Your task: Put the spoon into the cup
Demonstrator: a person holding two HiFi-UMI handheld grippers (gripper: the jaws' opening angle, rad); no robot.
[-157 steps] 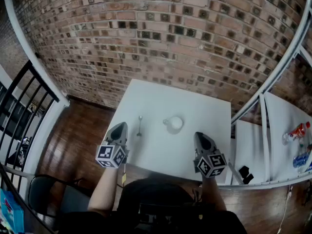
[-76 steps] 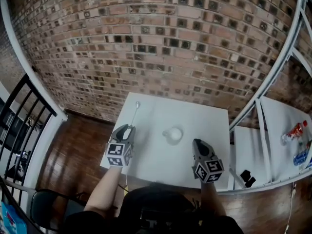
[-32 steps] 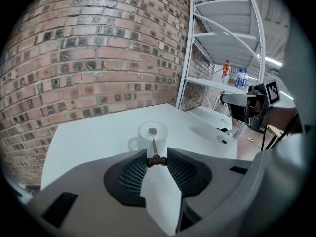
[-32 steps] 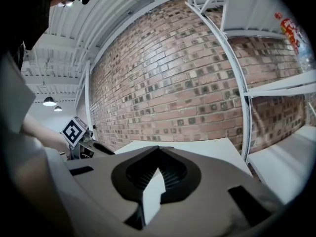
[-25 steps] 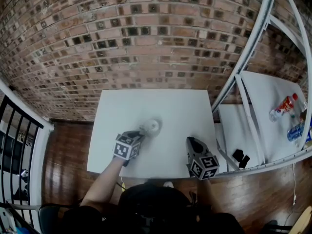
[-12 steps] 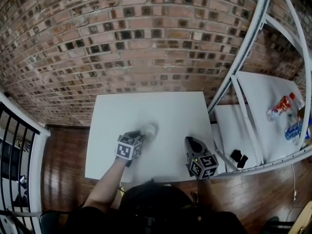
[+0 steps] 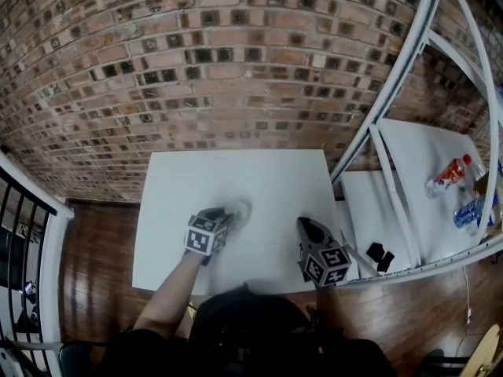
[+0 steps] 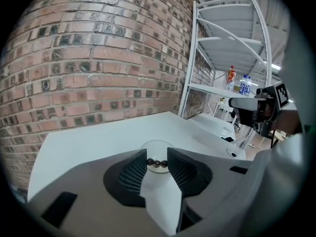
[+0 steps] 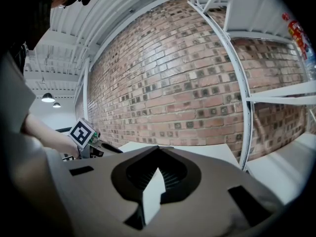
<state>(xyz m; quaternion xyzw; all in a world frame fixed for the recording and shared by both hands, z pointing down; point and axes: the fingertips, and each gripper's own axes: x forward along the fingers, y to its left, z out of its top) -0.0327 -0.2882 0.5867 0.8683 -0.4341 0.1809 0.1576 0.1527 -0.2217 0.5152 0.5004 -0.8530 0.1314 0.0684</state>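
Behind everything, a red-brown brick wall [image 7: 236, 53] is seen filling the upper part of the head view. Dark wooden floor [image 7: 94, 242] is noted below it at left, with a black metal railing [image 7: 20, 210] at the picture's edge. A white metal shelving rack [image 7: 393, 108] is placed at right. Two plastic bottles, one red-labelled [image 7: 449, 175] and one blue-labelled [image 7: 470, 210], are seen on its shelf. A square white table [image 7: 181, 179] is set against the wall, just beside the rack.

Left gripper [image 7: 223, 215]: held over the middle of the table and pointed slightly downward, with its tips right at the near side of the cup.

Right gripper [image 7: 308, 226]: held near the table's right front, well apart from the cup. Its jaws are seen brought together, tips meeting, with nothing between them.

A small pale round cup [image 7: 239, 209] is stood upright near the table's centre. In the left gripper view its rim is seen just beyond the jaw tips.

Small metal spoon [image 8: 157, 163]: only the held end is made out, as a short dark row of three round bumps bridging the gap between the left gripper's ribbed pads [image 8: 134, 174]. The left jaws are set partly apart and clamped on that end. The rest of the spoon is not made out, and whether it reaches into the cup cannot be told.
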